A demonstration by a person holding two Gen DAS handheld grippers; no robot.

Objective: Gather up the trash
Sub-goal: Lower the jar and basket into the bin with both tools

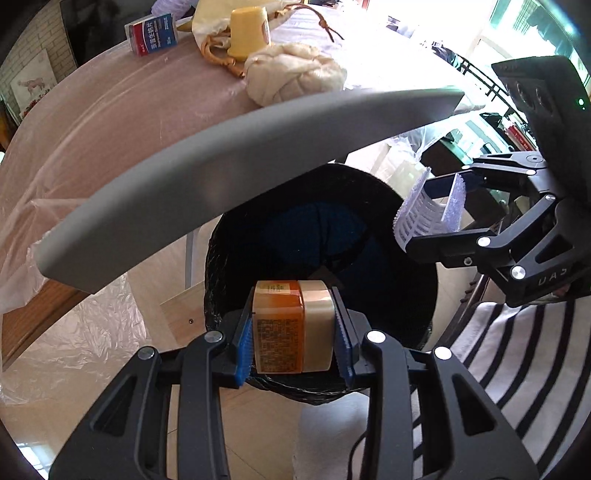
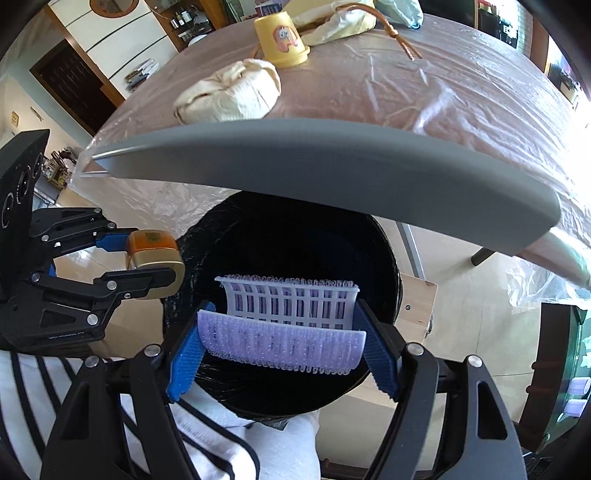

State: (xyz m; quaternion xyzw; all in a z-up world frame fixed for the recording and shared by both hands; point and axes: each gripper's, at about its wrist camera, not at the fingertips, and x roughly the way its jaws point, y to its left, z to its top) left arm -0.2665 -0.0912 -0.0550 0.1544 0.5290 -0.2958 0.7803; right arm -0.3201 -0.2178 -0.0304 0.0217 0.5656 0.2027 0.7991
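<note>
Clamping fingers: left gripper (image 1: 293, 334) on orange bottle (image 1: 291, 326), right gripper (image 2: 282, 345) on hair roller (image 2: 284, 325).

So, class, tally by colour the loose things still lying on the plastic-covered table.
Yellow: 1, upturned plastic cup
Cream: 2, knotted cloth bundle; cloth bag
Blue-and-white: 1, small cardboard box
Pale green: 1, crumpled bag
Total: 5

Left gripper (image 1: 293, 334) clamped narrow, right gripper (image 2: 282, 345) clamped wider, both angled downward

Plastic-covered table (image 2: 369, 96) bears yellow cup (image 2: 282, 38), cloth bundle (image 2: 229, 94).
</note>
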